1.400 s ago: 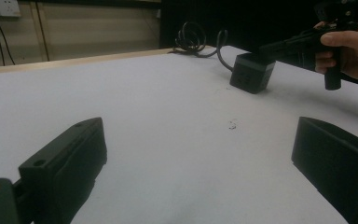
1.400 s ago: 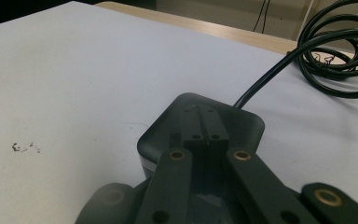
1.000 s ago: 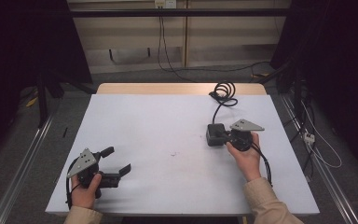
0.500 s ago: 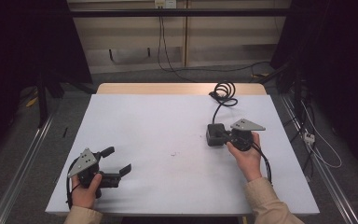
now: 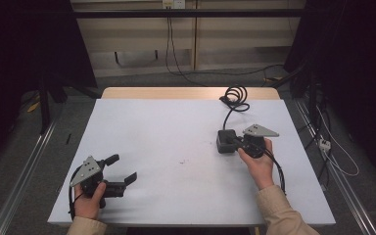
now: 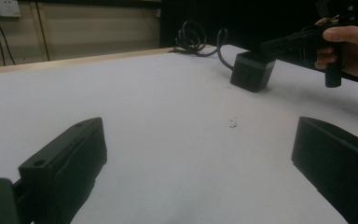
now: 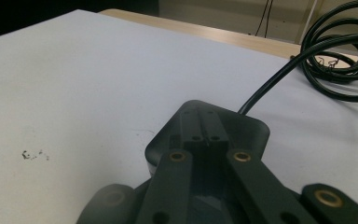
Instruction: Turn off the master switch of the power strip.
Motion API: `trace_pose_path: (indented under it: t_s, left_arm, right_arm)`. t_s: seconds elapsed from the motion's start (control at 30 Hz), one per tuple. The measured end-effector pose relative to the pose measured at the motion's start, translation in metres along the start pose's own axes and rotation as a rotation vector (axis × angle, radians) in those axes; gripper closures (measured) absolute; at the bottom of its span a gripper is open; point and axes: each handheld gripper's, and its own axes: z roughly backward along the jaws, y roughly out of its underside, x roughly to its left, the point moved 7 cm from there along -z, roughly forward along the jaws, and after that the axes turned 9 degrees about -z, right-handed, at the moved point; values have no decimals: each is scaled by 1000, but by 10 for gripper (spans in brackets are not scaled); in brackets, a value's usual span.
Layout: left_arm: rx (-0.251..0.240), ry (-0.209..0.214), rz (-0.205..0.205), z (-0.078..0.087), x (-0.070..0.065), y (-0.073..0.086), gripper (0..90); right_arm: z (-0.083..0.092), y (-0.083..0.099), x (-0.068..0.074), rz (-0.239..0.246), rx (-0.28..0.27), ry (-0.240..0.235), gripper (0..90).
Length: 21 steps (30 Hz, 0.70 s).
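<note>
High view, white table (image 5: 176, 127), grey floor (image 5: 24, 142), dark curtains (image 5: 24, 44)

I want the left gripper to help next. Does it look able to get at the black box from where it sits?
Probably yes: the left gripper, jaws open, faces the black box across bare table; the shut right gripper rests over the box top.

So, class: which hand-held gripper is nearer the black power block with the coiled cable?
Right. The right hand-held gripper sits over the power block, jaws shut above its top. The left hand-held gripper rests far off at the table's near-left corner, jaws open.
</note>
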Motion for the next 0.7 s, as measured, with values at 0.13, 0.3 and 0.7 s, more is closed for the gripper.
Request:
trace_pose_path:
  t_s: [0.13,0.3,0.7]
  left_arm:
    - [-3,-8,1,2,2,0,28]
    - [-4,-10,5,3,1,0,28]
    - [-4,-6,10,0,0,0,28]
  right_arm:
    - [0,-2,1,-37,-17,-18,845]
    - [3,-5,2,-57,-36,-26,739]
    - [6,-6,0,-88,-43,-25,427]
